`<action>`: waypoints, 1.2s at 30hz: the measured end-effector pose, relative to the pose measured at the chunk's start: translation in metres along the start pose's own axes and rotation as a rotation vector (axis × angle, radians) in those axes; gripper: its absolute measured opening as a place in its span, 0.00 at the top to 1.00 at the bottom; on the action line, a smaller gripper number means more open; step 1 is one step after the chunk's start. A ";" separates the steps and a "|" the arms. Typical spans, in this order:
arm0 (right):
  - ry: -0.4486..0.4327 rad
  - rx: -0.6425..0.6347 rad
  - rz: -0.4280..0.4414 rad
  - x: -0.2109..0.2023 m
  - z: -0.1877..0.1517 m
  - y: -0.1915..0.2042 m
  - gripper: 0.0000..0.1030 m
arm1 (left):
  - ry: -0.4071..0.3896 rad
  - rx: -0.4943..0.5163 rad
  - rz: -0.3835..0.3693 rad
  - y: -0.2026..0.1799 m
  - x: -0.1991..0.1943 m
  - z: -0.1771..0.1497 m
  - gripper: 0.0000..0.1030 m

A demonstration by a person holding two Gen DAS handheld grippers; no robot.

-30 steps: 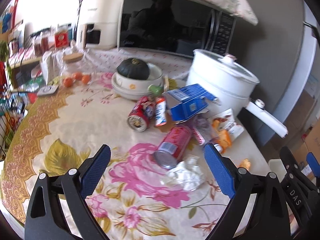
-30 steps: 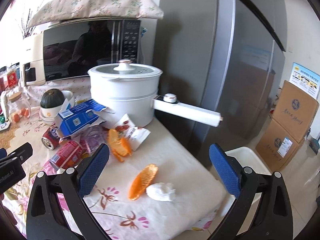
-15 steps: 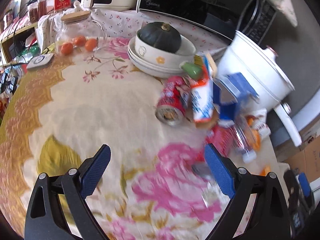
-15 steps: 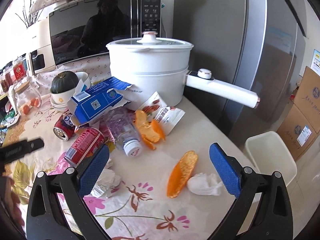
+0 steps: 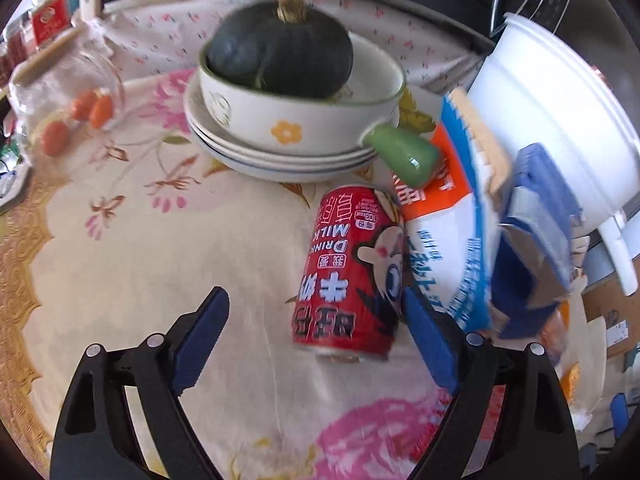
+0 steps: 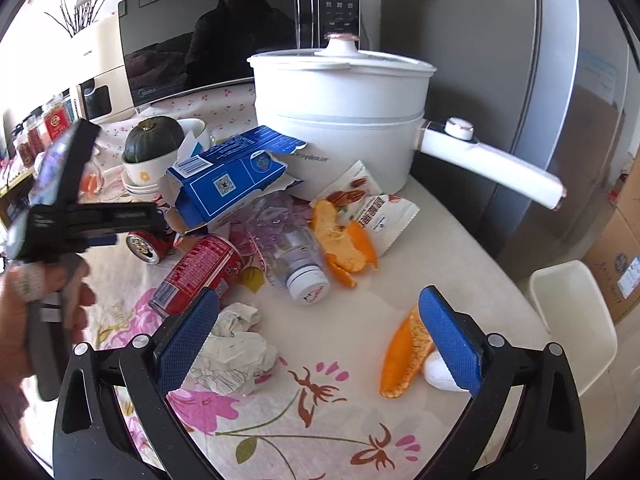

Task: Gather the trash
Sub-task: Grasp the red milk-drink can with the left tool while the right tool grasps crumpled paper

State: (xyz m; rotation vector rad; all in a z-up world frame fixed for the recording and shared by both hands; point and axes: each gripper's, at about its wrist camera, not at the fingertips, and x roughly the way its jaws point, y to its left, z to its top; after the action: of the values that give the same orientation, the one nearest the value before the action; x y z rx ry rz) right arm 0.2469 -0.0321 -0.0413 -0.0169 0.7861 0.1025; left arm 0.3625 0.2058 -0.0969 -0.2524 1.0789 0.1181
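We are at a table under a floral tablecloth, with a microwave and a white electric pot at the back. Our left gripper stands wide open with nothing held. The red milk-drink can lies on its side between its blue pads, nearer the right pad, which sits just beside the can's lower end; whether it touches we cannot tell. The left pad is well apart from the can. Just right of the can lies an orange-and-white carton, and behind it a bowl holding a dark green squash.

Our right gripper is also wide open and empty. A crumpled paper lies just beside its left pad; an orange peel and a white wad lie partly behind its right pad. Beyond its pads we see a second red can, a crushed plastic bottle, more orange peels, a snack wrapper and a torn blue box. A white bin stands beside the table.
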 end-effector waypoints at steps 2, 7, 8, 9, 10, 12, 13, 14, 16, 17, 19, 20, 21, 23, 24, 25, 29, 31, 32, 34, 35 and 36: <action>0.029 0.018 0.033 0.007 0.000 -0.003 0.07 | 0.022 -0.008 -0.014 0.000 0.012 -0.001 0.21; 0.132 0.073 0.137 0.024 -0.001 -0.003 0.07 | 0.022 0.047 -0.027 -0.007 0.013 -0.006 0.48; 0.143 0.078 0.155 0.027 0.000 -0.002 0.07 | 0.017 0.051 -0.023 -0.006 0.011 -0.008 0.48; 0.152 0.082 0.175 0.029 0.001 0.000 0.07 | 0.007 0.059 -0.014 -0.005 0.006 -0.012 0.49; 0.154 0.084 0.186 0.030 0.003 0.002 0.07 | -0.002 0.069 -0.003 -0.004 0.002 -0.015 0.49; 0.168 0.089 0.217 0.034 0.007 0.007 0.07 | -0.026 0.083 0.018 0.000 -0.012 -0.022 0.50; 0.177 0.092 0.234 0.036 0.010 0.010 0.07 | -0.041 0.077 0.019 0.005 -0.023 -0.026 0.50; 0.187 0.095 0.246 0.038 0.012 0.011 0.07 | -0.054 0.064 0.019 0.011 -0.034 -0.027 0.50; 0.227 0.120 0.275 0.042 0.013 0.013 0.07 | -0.087 0.022 0.005 0.023 -0.057 -0.032 0.50; 0.240 0.132 0.289 0.042 0.012 0.013 0.07 | -0.103 0.003 -0.005 0.029 -0.069 -0.034 0.50; 0.276 0.155 0.334 0.043 0.010 0.015 0.07 | -0.140 -0.032 -0.023 0.037 -0.094 -0.040 0.50; 0.296 0.148 0.348 0.044 0.007 0.019 0.07 | -0.160 -0.049 -0.039 0.039 -0.107 -0.044 0.50; 0.312 0.135 0.358 0.045 0.004 0.022 0.07 | -0.176 -0.066 -0.060 0.041 -0.119 -0.050 0.50; 0.357 0.096 0.364 0.052 -0.006 0.033 0.10 | -0.203 -0.088 -0.094 0.044 -0.136 -0.059 0.50; 0.367 0.090 0.355 0.056 -0.011 0.036 0.17 | -0.222 -0.100 -0.116 0.044 -0.146 -0.064 0.50; 0.375 0.087 0.356 0.059 -0.013 0.038 0.19 | -0.232 -0.107 -0.132 0.040 -0.153 -0.068 0.50; 0.378 0.060 0.363 0.066 -0.021 0.048 0.41 | -0.252 -0.119 -0.184 0.032 -0.170 -0.090 0.50; 0.373 0.073 0.381 0.065 -0.021 0.047 0.48 | -0.242 -0.111 -0.186 0.027 -0.168 -0.097 0.50; 0.373 0.079 0.387 0.066 -0.021 0.046 0.53 | -0.235 -0.103 -0.180 0.024 -0.165 -0.098 0.50; 0.372 0.098 0.407 0.065 -0.023 0.041 0.56 | -0.229 -0.088 -0.170 0.019 -0.161 -0.100 0.50; 0.370 0.109 0.419 0.065 -0.023 0.038 0.57 | -0.229 -0.085 -0.168 0.018 -0.161 -0.101 0.50; 0.363 0.115 0.430 0.062 -0.022 0.037 0.57 | -0.232 -0.082 -0.167 0.016 -0.161 -0.101 0.50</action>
State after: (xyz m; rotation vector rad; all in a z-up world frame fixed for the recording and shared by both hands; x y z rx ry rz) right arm 0.2714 0.0086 -0.1000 0.2498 1.1489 0.4715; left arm 0.1971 0.1995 -0.0024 -0.3916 0.8203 0.0409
